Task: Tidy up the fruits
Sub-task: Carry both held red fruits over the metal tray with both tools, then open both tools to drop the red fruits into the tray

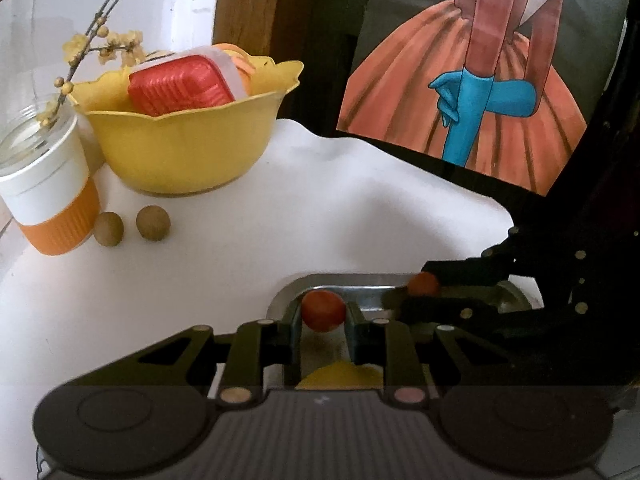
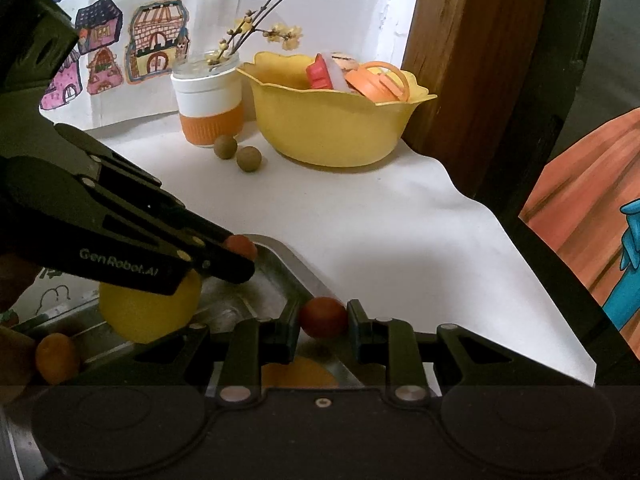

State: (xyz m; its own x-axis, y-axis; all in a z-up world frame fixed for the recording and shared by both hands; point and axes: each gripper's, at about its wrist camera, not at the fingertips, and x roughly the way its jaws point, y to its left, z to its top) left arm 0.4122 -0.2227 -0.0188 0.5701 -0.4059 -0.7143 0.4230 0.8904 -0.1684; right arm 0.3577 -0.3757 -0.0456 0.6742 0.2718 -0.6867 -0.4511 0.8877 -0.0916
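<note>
My left gripper [image 1: 323, 322] is shut on a small red tomato [image 1: 323, 310] and holds it just over the metal tray [image 1: 316, 280]. My right gripper [image 2: 323, 322] is shut on another small red tomato [image 2: 323, 317] over the same tray [image 2: 288, 264]. Each gripper shows in the other view, the right gripper [image 1: 420, 288] and the left gripper [image 2: 240, 256], each with its tomato. In the tray lie a yellow lemon-like fruit [image 2: 150, 308], a small orange fruit [image 2: 57, 357] and an orange fruit [image 2: 298, 374] under my right gripper. Two brown round fruits [image 2: 238, 153] lie on the white cloth.
A yellow bowl [image 2: 332, 128] with packets and orange lids stands at the back of the table, beside a white-and-orange cup [image 2: 210, 100] holding flowering twigs. The white cloth [image 2: 400, 232] ends at the right edge, next to a dark frame and a painting [image 1: 472, 80].
</note>
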